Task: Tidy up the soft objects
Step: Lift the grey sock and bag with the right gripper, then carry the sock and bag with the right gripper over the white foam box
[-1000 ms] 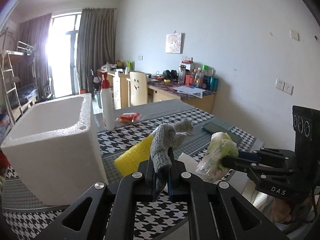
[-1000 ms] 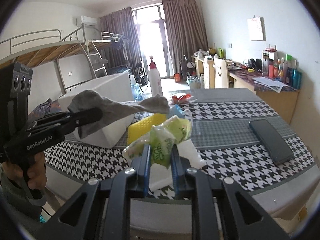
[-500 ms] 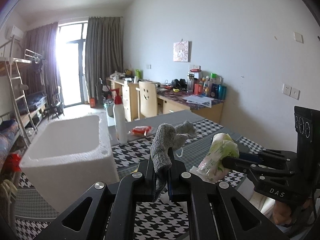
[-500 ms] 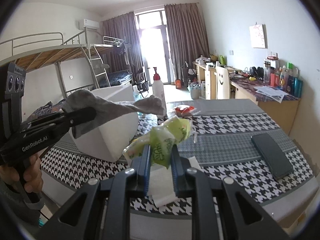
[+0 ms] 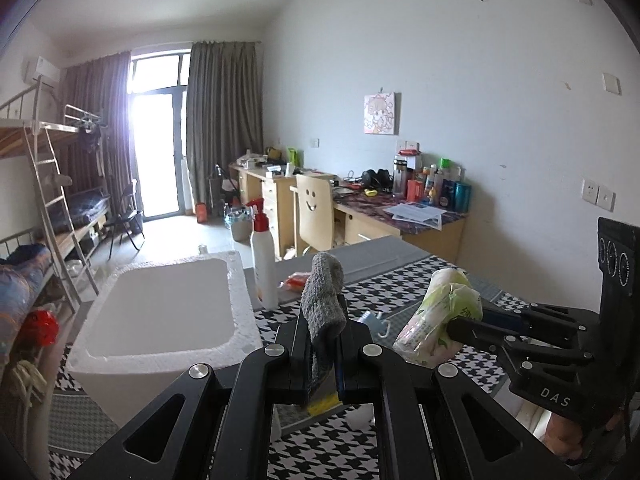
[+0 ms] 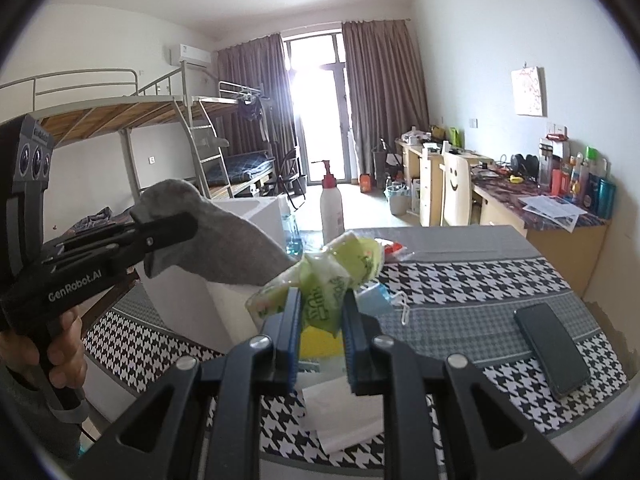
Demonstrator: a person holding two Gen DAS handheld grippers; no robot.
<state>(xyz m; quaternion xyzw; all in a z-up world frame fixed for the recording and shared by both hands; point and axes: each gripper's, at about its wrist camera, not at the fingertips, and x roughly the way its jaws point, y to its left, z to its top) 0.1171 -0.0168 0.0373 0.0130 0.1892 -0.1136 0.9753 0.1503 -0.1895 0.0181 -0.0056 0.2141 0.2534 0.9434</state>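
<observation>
My left gripper is shut on a grey sock and holds it in the air above the table, right of the white foam box. The sock hangs from that gripper in the right wrist view. My right gripper is shut on a green and white tissue pack, also raised above the table. The pack and the right gripper show at the right of the left wrist view. A yellow sponge lies below the right gripper.
On the houndstooth tablecloth lie a black phone, a white tissue, a blue face mask and a red packet. A white spray bottle stands behind the foam box.
Both grippers have risen with their loads. The foam box's open top now shows from above in the left wrist view. The sock's loose end has folded down.
</observation>
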